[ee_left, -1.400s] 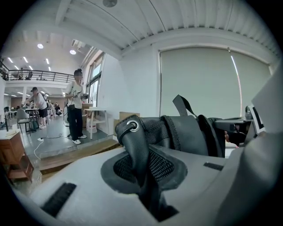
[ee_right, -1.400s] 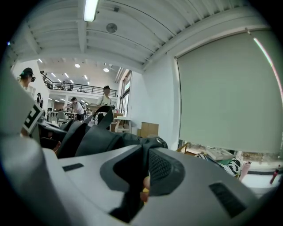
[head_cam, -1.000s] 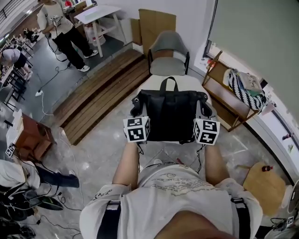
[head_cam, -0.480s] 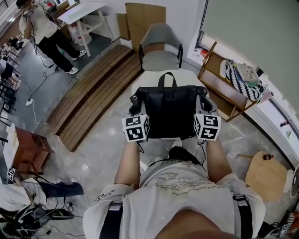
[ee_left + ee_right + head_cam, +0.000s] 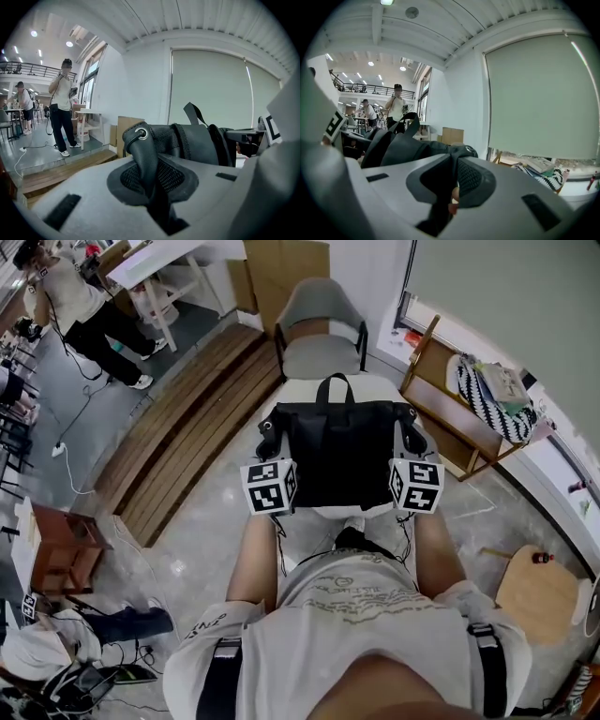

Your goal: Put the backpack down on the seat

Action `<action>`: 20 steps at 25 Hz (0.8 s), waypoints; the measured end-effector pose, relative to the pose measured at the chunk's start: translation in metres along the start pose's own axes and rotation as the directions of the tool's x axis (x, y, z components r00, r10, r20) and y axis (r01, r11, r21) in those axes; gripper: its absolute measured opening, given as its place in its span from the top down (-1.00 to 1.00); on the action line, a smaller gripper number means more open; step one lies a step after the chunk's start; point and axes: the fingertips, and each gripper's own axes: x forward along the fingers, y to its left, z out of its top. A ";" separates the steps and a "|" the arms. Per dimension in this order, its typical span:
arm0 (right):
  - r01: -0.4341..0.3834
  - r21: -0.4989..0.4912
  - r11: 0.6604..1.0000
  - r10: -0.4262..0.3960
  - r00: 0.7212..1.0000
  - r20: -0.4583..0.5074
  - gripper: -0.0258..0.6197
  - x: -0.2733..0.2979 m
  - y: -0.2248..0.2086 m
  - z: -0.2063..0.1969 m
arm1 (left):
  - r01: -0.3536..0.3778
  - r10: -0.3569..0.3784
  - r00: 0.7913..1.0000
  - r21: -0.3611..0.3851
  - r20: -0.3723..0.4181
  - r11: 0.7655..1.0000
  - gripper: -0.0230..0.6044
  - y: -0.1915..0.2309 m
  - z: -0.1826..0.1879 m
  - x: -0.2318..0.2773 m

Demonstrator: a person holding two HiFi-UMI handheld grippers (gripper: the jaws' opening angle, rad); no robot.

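My left gripper (image 5: 149, 183) is nearly closed, its jaws clamped on a black strap (image 5: 142, 152) with a metal eyelet at the left side of the backpack (image 5: 342, 451). My right gripper (image 5: 451, 190) is pinched almost fully together on the backpack's right edge (something small and pinkish sits in the gap, I can't tell what).

The black backpack lies level between the two, its top handle (image 5: 336, 390) standing up at the far edge, over a pale seat (image 5: 302, 390). Whether it touches the seat I cannot tell.

The left cube (image 5: 270, 486) and right cube (image 5: 415, 486) carry black-and-white square markers. The lettering on my shirt (image 5: 361, 601) is too small to read.

Beyond the seat stands a grey chair (image 5: 319, 334). To the right, a wooden shelf (image 5: 441, 381) holds a striped bag (image 5: 487, 413). Far left, a person (image 5: 75, 296) stands near a white table (image 5: 159, 263).
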 end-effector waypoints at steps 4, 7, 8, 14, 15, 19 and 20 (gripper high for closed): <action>-0.005 0.009 1.000 0.005 1.000 -0.012 0.80 0.029 -0.013 0.001 | -0.003 0.003 1.000 -0.001 -0.018 1.000 0.73 0.002 0.007 0.031; -0.011 0.019 1.000 0.011 1.000 -0.025 0.80 0.053 -0.027 -0.002 | 0.000 0.000 0.999 -0.003 -0.038 1.000 0.73 -0.001 0.010 0.059; -0.013 0.024 1.000 0.014 0.999 -0.032 0.80 0.061 -0.032 -0.005 | 0.005 -0.006 0.999 -0.007 -0.046 1.000 0.73 -0.001 0.010 0.068; -0.038 0.051 0.998 0.043 0.995 -0.086 0.80 0.109 -0.057 -0.027 | 0.022 -0.024 0.992 -0.019 -0.121 1.000 0.73 -0.002 0.004 0.124; -0.041 0.055 0.998 0.046 0.995 -0.093 0.80 0.117 -0.062 -0.030 | 0.021 -0.023 0.991 -0.015 -0.130 1.000 0.73 -0.004 0.004 0.133; -0.044 0.059 0.997 0.051 0.989 -0.136 0.79 0.142 -0.077 -0.046 | 0.023 -0.024 0.984 -0.008 -0.175 1.000 0.73 -0.007 -0.002 0.159; -0.047 0.061 0.997 0.055 0.988 -0.145 0.80 0.147 -0.079 -0.050 | 0.018 -0.019 0.982 -0.008 -0.186 1.000 0.73 -0.006 -0.005 0.164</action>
